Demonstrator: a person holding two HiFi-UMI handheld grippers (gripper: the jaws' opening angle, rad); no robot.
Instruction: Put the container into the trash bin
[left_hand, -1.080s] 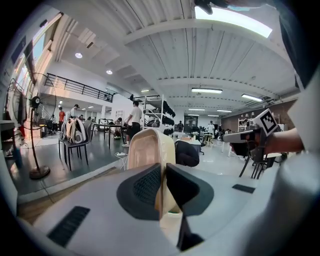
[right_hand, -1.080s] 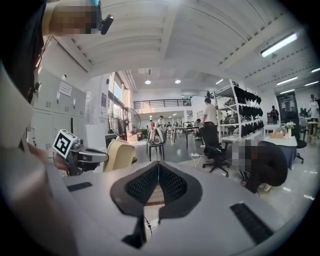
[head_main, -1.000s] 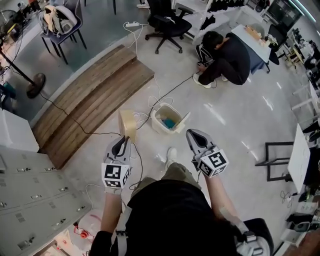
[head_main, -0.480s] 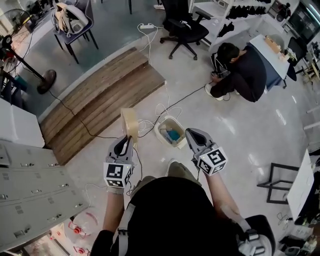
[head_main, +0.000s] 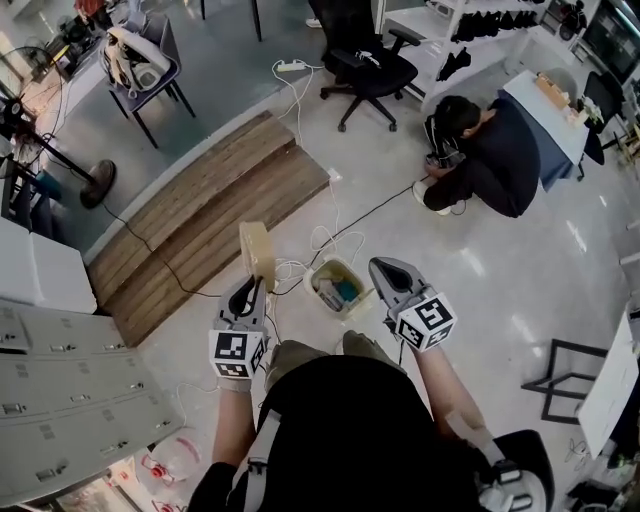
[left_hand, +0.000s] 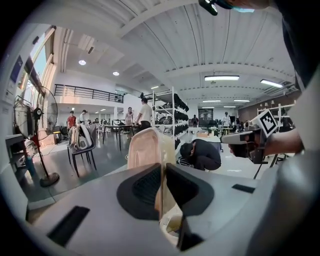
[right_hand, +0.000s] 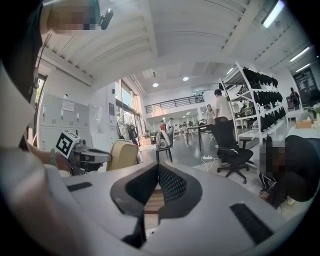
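Firmly, left gripper (head_main: 250, 290) jaws pinch container (head_main: 257, 250) edge — right gripper (head_main: 385, 270) jaws together — near trash bin (head_main: 312, 277).

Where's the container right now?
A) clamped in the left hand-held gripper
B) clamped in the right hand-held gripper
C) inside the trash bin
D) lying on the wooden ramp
A: in the left gripper view the jaws are closed on the thin edge of the beige container. In the head view it stands up from the left hand-held gripper, short of the trash bin on the floor.

Closer than before, the trash bin (head_main: 326, 268), now just between left tongs (head_main: 252, 285) and right tongs (head_main: 383, 268).
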